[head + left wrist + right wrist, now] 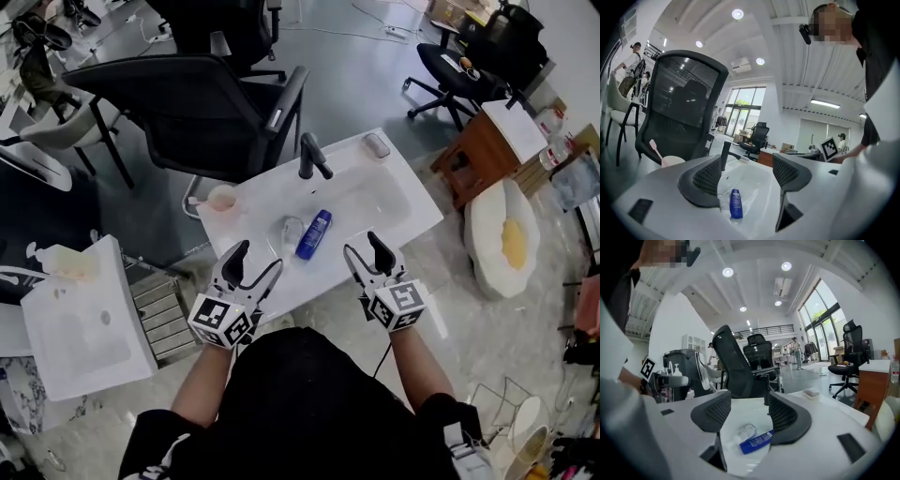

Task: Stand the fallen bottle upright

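A blue bottle (314, 233) lies on its side in the white sink basin (394, 202), with a small clear bottle (291, 228) lying right beside it. My left gripper (255, 262) hovers at the basin's near edge, open and holding nothing. My right gripper (367, 249) is level with it to the right, also open and holding nothing. In the left gripper view the blue bottle (736, 204) lies ahead, low between the jaws of the left gripper (747, 173). In the right gripper view the blue bottle (757, 440) and the clear bottle (746, 431) lie ahead of the right gripper (747, 411).
A black faucet (314, 155) stands at the basin's far rim. A pink cup with a toothbrush (222, 199) sits at the left corner, a soap dish (377, 145) at the right. A black office chair (202, 108) stands behind; a second white sink (80, 319) at left.
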Tool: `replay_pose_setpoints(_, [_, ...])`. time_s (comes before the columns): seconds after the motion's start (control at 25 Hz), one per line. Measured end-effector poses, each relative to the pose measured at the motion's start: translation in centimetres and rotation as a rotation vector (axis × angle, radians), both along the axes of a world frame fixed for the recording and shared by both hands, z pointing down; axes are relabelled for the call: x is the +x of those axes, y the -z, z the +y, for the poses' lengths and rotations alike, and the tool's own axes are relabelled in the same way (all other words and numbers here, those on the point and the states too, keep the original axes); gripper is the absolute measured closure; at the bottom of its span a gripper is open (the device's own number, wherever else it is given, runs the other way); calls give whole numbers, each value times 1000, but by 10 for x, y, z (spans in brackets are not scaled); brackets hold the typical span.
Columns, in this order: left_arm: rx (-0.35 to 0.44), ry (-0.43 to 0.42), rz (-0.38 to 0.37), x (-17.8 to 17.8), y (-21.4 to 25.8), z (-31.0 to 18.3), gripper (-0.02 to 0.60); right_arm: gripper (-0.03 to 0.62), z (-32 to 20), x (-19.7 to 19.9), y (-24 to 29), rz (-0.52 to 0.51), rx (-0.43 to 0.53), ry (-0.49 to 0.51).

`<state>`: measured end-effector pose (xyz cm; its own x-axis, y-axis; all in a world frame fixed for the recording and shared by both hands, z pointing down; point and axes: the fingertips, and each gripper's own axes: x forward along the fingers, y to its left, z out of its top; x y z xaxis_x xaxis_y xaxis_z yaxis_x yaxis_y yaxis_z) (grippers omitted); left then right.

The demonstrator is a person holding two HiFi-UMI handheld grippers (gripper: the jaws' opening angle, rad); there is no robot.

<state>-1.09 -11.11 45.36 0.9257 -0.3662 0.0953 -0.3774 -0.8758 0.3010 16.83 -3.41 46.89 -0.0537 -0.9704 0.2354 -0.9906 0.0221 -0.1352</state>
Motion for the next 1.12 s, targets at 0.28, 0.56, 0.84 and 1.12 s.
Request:
replay_pose_setpoints(0.28, [-9,35,10,-20,-5,-26,239,332,-62,-39,-37,130,-116,228])
replay_pose_setpoints(0.56, [-35,160,5,-45,-7,-37,239,338,-102,-69,-74,173,-219,429])
replay_pose_setpoints(0.84, [-33,327,7,-52,-2,-41,239,344,-117,-104,-106,325,-286,774])
replay_pose_setpoints(1.12, [-59,505,-3,-64,-5,-30,241,350,-105,-121,-159,580,-322,1152])
